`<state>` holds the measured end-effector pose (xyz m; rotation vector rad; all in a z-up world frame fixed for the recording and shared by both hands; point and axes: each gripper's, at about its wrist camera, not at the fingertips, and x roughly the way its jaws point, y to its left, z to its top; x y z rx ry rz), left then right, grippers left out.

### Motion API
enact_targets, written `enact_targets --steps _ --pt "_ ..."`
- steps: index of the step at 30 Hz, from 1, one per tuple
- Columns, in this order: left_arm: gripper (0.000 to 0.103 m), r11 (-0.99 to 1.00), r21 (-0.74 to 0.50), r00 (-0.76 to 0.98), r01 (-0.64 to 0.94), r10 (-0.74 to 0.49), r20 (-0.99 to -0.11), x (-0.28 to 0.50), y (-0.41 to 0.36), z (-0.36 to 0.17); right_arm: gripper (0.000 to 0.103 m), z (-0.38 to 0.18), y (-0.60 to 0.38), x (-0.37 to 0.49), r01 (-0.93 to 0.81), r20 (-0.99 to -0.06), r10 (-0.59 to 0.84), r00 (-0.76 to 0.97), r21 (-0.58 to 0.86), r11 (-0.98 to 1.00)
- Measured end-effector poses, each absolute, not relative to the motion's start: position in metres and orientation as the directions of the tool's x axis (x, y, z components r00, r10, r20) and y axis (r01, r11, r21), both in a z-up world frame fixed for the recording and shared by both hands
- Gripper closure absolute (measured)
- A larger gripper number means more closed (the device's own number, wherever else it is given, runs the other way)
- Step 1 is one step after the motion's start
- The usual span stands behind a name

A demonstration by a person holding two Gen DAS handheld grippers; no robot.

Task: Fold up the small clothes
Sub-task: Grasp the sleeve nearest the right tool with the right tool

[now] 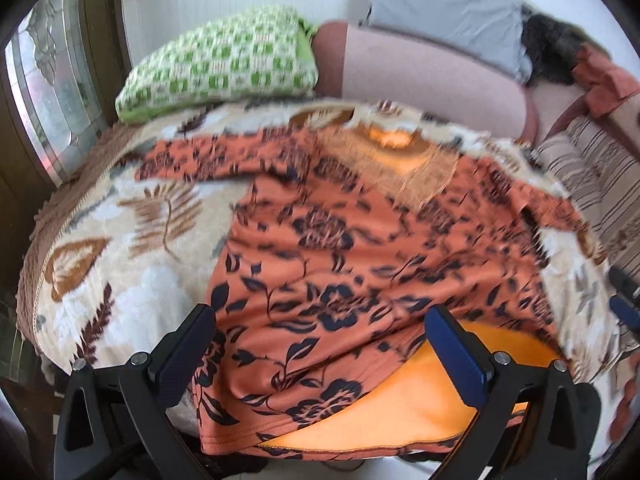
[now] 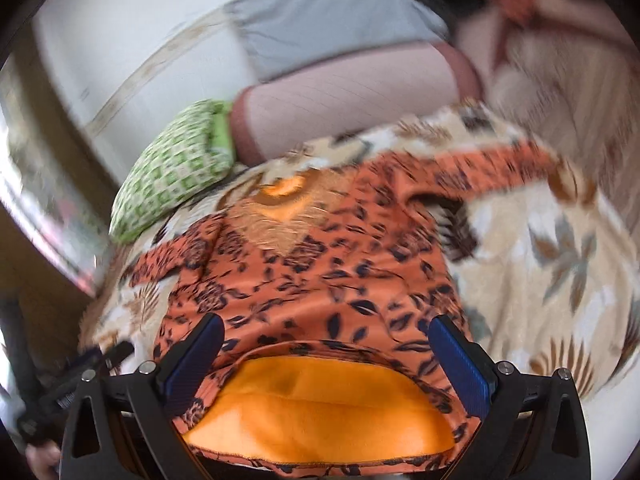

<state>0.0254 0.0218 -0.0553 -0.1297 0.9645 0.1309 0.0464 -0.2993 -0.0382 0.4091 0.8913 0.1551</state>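
The orange dress [image 1: 320, 248] is thin, smooth printed cloth with a plain, soft matt orange lining at its hem in the lower middle of the frame. Its neck panel looks ribbed or embroidered. The blanket [image 1: 120, 248] under it is fluffy plush. The fingers [image 1: 460, 356] are matt black plastic with textured blue pads and shiny metal screws. The green pillow [image 1: 224, 64], upper left, is woven cloth.
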Motion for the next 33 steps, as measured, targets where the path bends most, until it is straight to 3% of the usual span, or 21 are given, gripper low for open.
enact_targets --steps 4,9,11,15,23,27,31,33 --pt "0.0 0.988 -0.027 0.52 -0.155 0.059 -0.852 0.041 0.016 -0.081 0.0 -0.059 -0.368 0.075 0.138 -0.694 0.31 0.649 0.508 0.85" --pt "0.0 0.992 -0.002 0.491 -0.128 0.061 -0.869 0.071 0.012 -0.096 0.0 -0.109 -0.485 0.135 0.317 -0.608 0.37 0.703 0.733 0.601" --pt "0.0 0.992 0.004 0.481 -0.125 0.064 -0.874 0.084 0.015 -0.101 0.001 -0.126 -0.52 0.159 0.379 -0.611 0.348 0.711 0.75 0.542" --pt "0.0 0.991 0.011 0.467 -0.13 0.072 -0.881 0.123 0.019 -0.115 0.015 -0.157 -0.578 0.214 0.442 -0.593 0.329 0.735 0.787 0.43" --pt "0.0 0.996 -0.055 0.457 -0.076 -0.015 -0.889 0.155 0.013 -0.154 0.026 -0.197 -0.61 0.287 0.528 -0.658 0.238 0.715 0.731 0.433" --pt "0.0 0.995 -0.096 0.457 -0.035 -0.07 -0.887 0.142 0.007 -0.169 0.044 -0.21 -0.613 0.306 0.565 -0.701 0.187 0.688 0.68 0.467" --pt "0.0 0.998 -0.049 0.473 0.048 -0.066 -0.878 0.124 -0.007 -0.175 0.08 -0.207 -0.611 0.325 0.595 -0.765 0.132 0.63 0.586 0.55" --pt "0.0 0.997 -0.005 0.48 0.077 -0.041 -0.876 0.12 -0.012 -0.18 0.087 -0.184 -0.597 0.332 0.544 -0.746 0.118 0.655 0.575 0.611"
